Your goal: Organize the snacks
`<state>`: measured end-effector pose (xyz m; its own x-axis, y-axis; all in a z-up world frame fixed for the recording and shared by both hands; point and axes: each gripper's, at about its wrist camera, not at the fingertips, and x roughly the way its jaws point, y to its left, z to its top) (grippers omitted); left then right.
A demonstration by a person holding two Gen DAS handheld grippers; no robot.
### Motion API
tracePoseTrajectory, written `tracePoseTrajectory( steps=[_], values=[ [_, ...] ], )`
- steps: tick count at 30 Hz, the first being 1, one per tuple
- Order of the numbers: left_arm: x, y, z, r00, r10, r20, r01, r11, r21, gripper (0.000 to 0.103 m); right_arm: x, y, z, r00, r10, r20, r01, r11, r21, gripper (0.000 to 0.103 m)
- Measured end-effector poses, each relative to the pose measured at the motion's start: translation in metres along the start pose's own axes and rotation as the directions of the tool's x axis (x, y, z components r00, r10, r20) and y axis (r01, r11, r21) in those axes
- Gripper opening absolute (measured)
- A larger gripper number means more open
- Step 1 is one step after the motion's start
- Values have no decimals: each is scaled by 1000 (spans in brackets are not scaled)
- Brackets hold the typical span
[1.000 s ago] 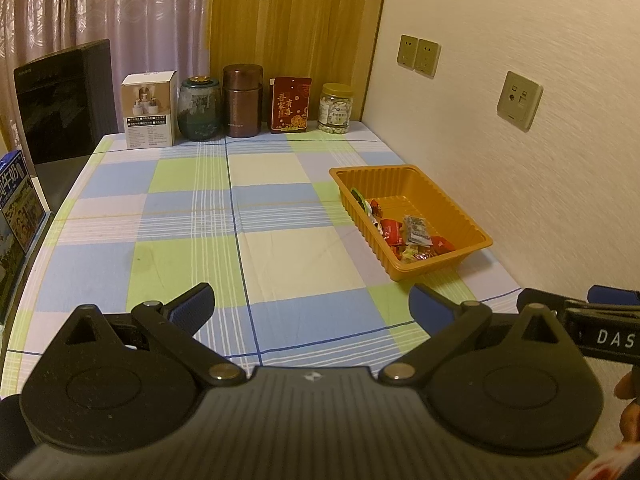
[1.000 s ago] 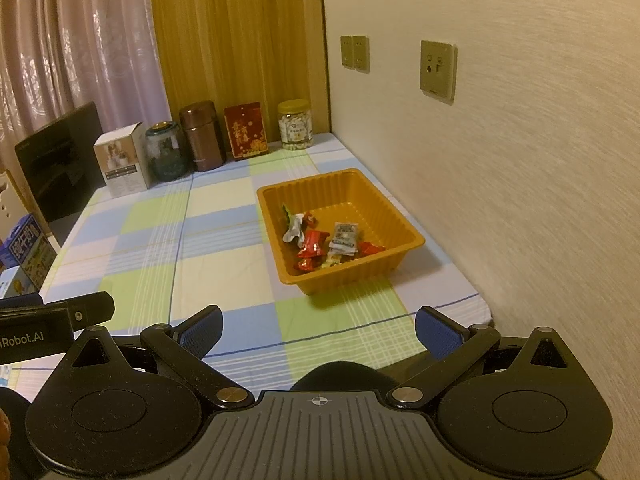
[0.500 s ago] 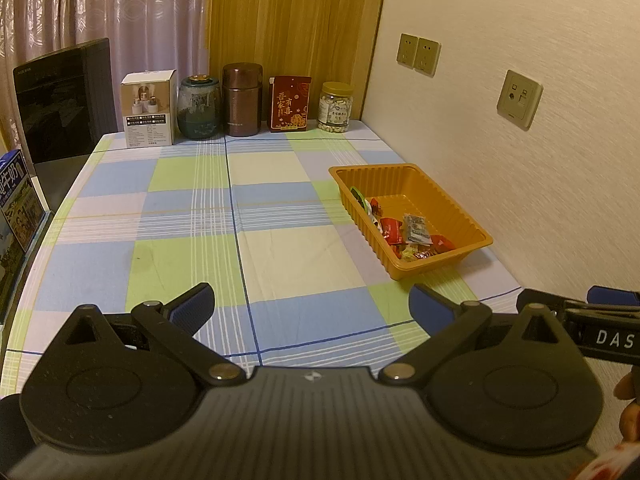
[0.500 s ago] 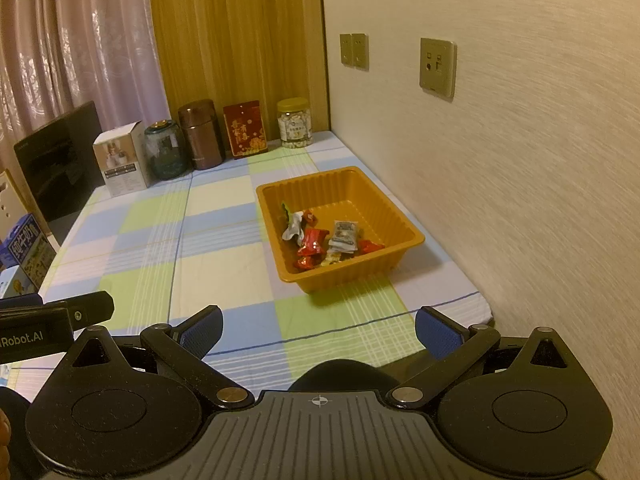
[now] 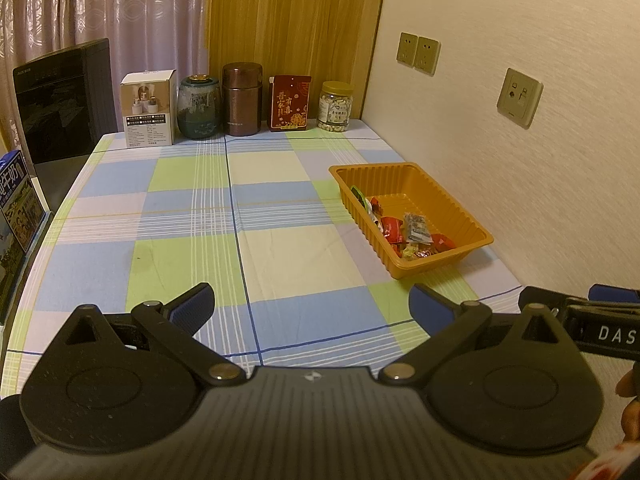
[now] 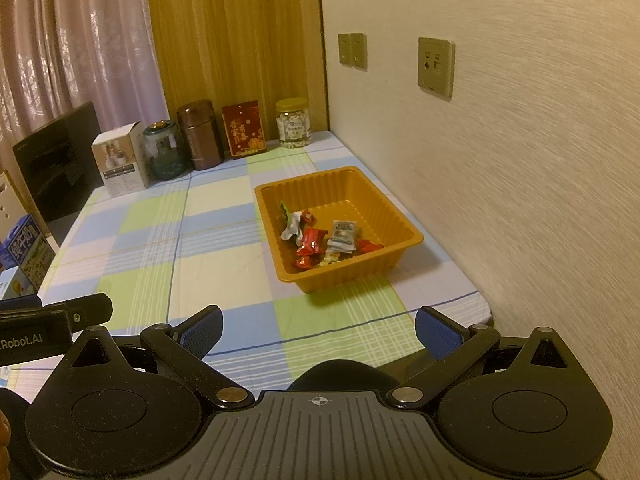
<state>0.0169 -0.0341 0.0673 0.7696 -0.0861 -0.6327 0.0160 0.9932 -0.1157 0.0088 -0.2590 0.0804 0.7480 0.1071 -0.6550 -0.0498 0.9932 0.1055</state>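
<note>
1. I hold both the left gripper (image 5: 310,306) and right gripper (image 6: 318,328) spread wide, empty.
2. Snacks (image 6: 320,238) sit in the orange tray (image 6: 344,274), ahead of my right fingers.
3. Sorting looks done (no loose packets visible); next I'd check.

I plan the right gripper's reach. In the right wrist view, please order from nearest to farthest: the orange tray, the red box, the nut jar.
From the right gripper:
1. Orange tray, straight ahead, beside the wall.
2. Red box, in the back row, slightly left.
3. Nut jar, back corner by the wall; nearly level with the red box, too close to rank firmly.
</note>
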Motion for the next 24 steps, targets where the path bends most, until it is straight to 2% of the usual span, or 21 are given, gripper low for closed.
tracePoseTrajectory(
  steps=[24],
  values=[
    [1,0,-2,1000,-9,-1,9,1000,9,103,1,-2,0,1000,-3,-3,3,1000,7,102]
  ],
)
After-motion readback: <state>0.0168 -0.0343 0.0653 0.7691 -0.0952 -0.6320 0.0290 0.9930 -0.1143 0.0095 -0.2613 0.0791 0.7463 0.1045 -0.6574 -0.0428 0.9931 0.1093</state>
